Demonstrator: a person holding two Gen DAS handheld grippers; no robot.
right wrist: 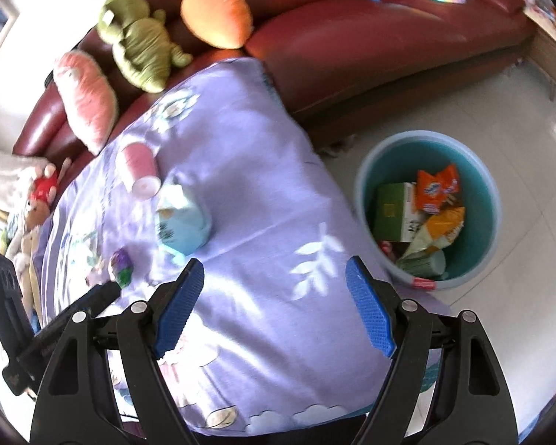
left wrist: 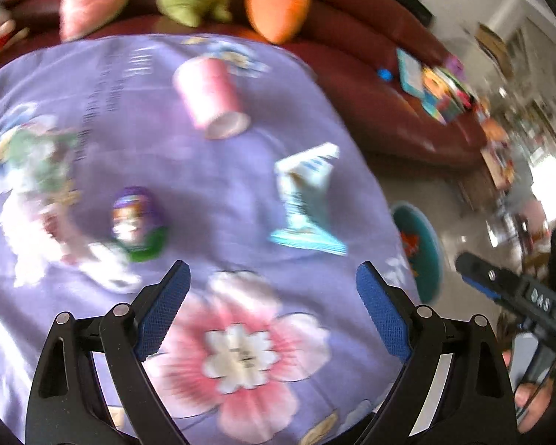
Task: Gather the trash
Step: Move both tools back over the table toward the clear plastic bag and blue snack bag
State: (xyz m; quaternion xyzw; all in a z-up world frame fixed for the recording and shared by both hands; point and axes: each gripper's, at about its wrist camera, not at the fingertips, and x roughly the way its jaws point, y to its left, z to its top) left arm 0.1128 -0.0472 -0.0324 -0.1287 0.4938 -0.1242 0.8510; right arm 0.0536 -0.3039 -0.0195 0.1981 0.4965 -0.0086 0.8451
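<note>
Both tools hang over a bench draped in a lilac flowered cloth (right wrist: 263, 200), and neither carries anything. The left tool (left wrist: 274, 296) has its blue-padded fingers spread wide above a big pink printed flower, with only cloth between them. The right tool (right wrist: 274, 300) is likewise spread, empty, over the cloth near the bench's edge.

Three bits of trash lie on the cloth. A pink paper cup (left wrist: 211, 100) is on its side toward the far end, its open mouth turned toward the tools. Nearer, a crumpled pale-blue and white carton (left wrist: 307, 200) sits about mid-bench. A small purple and green foil wrapper (left wrist: 139, 218) lies closest to the left tool, just beyond its left finger. The left view is blurred, so the print on these cannot be read.

On the floor to the right of the bench stands a round teal plastic bin (right wrist: 482, 200), close to the cloth's hanging edge. It already holds an orange snack packet (right wrist: 435, 185), a green cardboard box (right wrist: 391, 211) and other wrappers.

Behind the bench runs a dark red leather sofa (right wrist: 370, 37) with a pink plush carrot (right wrist: 85, 96), a green plush dinosaur (right wrist: 141, 44) and an orange plush carrot (right wrist: 215, 15) leaning on it.
</note>
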